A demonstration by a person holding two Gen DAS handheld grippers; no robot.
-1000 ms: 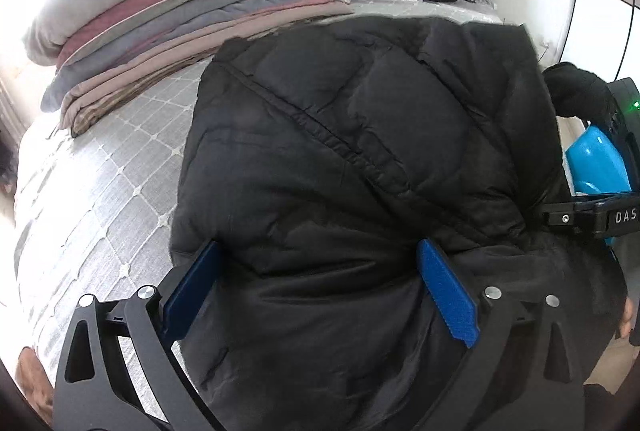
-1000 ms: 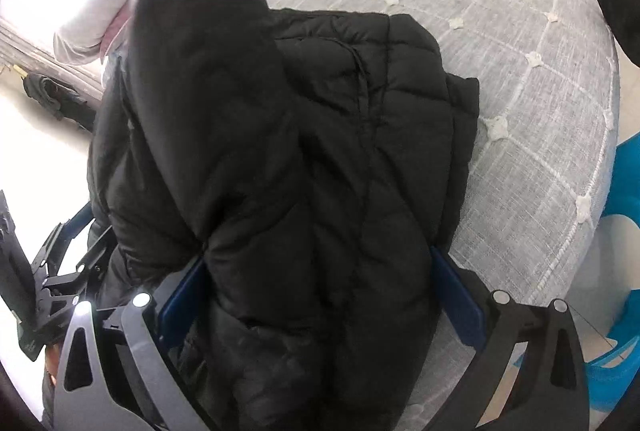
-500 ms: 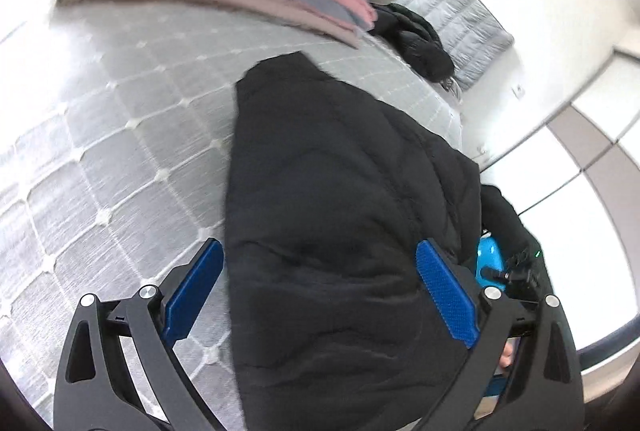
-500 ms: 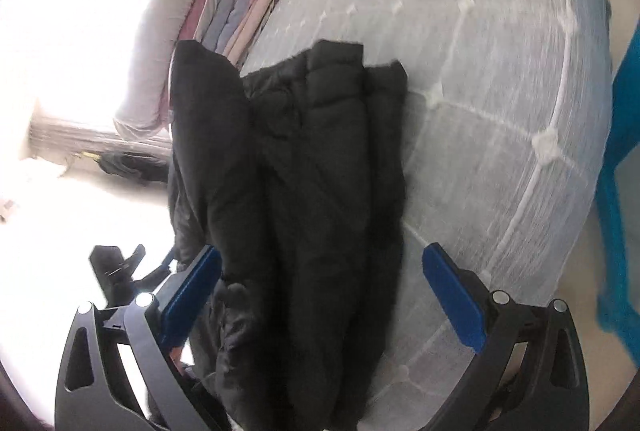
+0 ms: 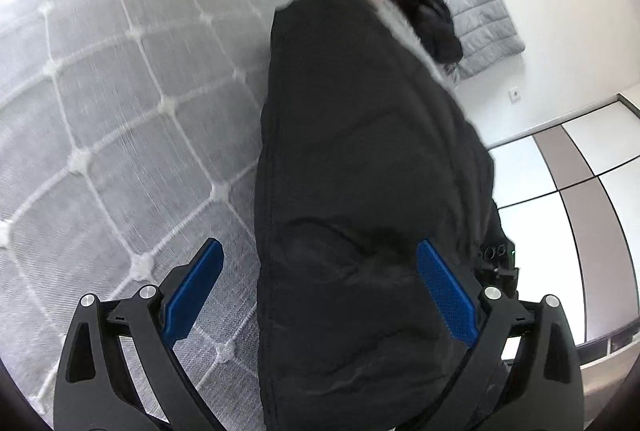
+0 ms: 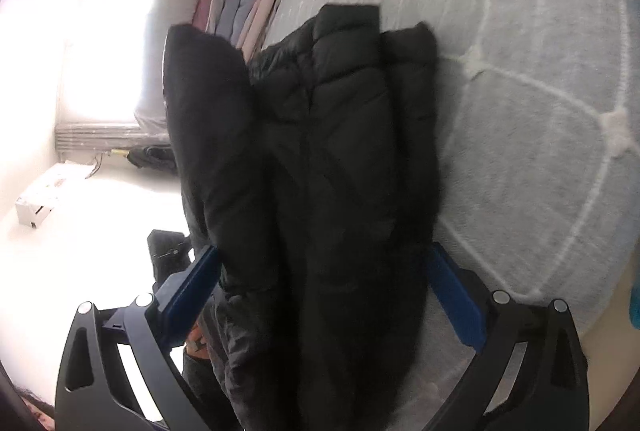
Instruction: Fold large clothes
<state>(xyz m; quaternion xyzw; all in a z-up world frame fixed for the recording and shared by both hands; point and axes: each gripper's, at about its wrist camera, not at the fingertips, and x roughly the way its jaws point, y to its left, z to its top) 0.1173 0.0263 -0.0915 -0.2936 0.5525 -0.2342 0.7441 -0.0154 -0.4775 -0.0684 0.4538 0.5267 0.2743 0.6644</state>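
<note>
Both wrist cameras looked forward, tilted, close over the black jacket point(image 5: 360, 191) point(image 6: 320, 171) on the bed point(image 5: 120, 111) point(image 6: 540, 111).

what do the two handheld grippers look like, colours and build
Both match: the left gripper and the right gripper each have two flat blue finger pads with a fine ribbed texture, mounted on black open-frame linkage arms with cutouts and silver pivot screws. No cables or markings show on either.

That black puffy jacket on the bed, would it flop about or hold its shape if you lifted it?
The black puffy jacket would probably flop: its folded layers already sag and bunch on the bed cover. Its quilted, puffed panels suggest it is light for its bulk. The shell looks smooth, so it might slide between the blue pads.
</note>
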